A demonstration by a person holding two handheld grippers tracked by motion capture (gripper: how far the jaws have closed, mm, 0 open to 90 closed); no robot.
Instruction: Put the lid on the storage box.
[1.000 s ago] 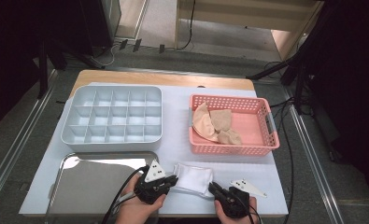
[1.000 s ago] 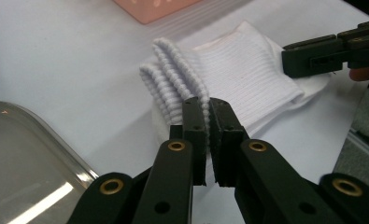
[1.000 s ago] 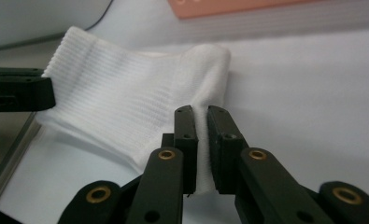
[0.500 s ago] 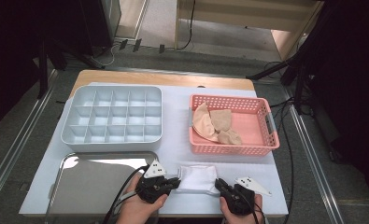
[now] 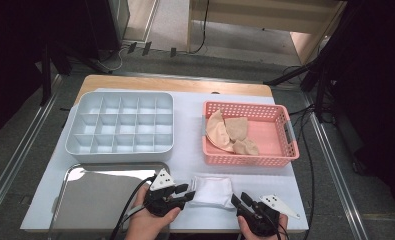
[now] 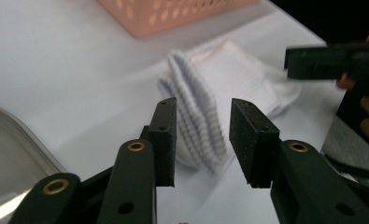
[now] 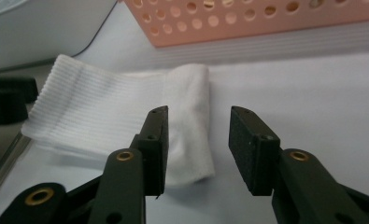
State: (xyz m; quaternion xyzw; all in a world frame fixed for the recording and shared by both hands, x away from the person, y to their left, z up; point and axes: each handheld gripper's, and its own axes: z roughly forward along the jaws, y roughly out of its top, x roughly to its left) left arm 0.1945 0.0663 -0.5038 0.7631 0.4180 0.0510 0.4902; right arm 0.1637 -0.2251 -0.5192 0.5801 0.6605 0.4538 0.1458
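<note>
Letting go of the folded white sock (image 5: 212, 190): both tongs, left (image 5: 184, 192) and right (image 5: 240, 200), just parted (nothing pinched); backing straight off without snagging the ribbed cuff.

My left gripper (image 5: 181, 192) and right gripper (image 5: 241, 201) are black, their jaws padded with rough foam (brass rivets at the joints), grey three-cornered plates on top, dark cables trailing.

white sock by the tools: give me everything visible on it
The sock is white knit, folded flat, with a ribbed cuff toward the left tool and a smoother part toward the right tool. It lies on the white sheet at the near edge, between the tray and the pink basket. Both tools' jaws have just been opening; the left's flank the cuff, no pad pressing it.
</note>
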